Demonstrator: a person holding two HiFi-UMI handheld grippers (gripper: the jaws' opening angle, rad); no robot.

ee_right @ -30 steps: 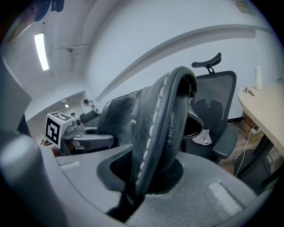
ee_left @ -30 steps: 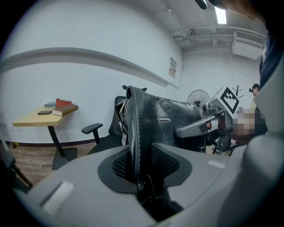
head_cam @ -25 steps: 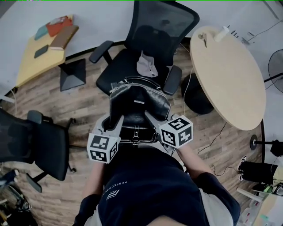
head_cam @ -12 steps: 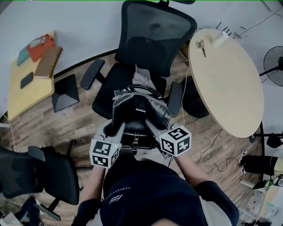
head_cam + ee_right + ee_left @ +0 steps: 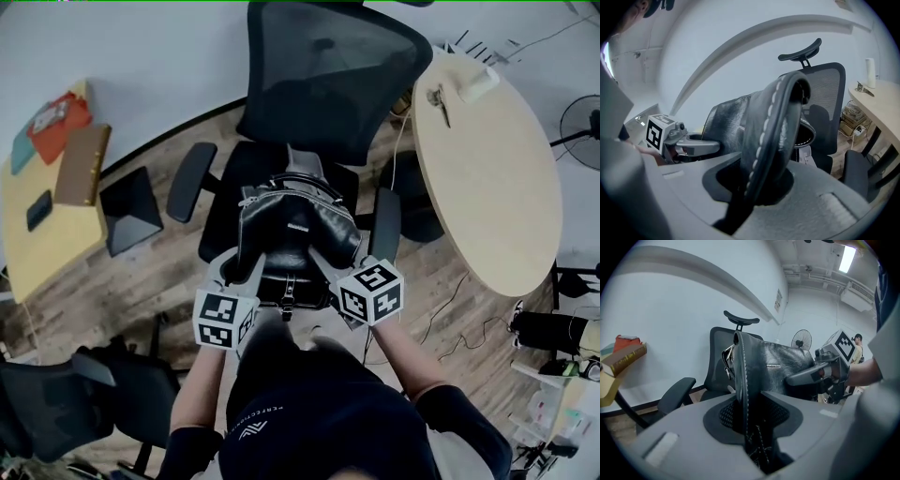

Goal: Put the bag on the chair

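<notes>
Black bag upright by chair, left gripper pinching one stitched edge, right gripper clamped on the other side's edge.

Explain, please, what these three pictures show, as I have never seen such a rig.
There is no robot: a person holds two hand-held clamps, each carrying a marker cube. The head view comes from a camera on the person's head, looking down; the other two come from cameras riding on each clamp. The left gripper pinches a stitched edge of the black leather bag, and the right gripper pinches its padded strap. The bag is over the black mesh office chair, whose seat carries a small pale grey item. A round wooden table stands beside it.
</notes>
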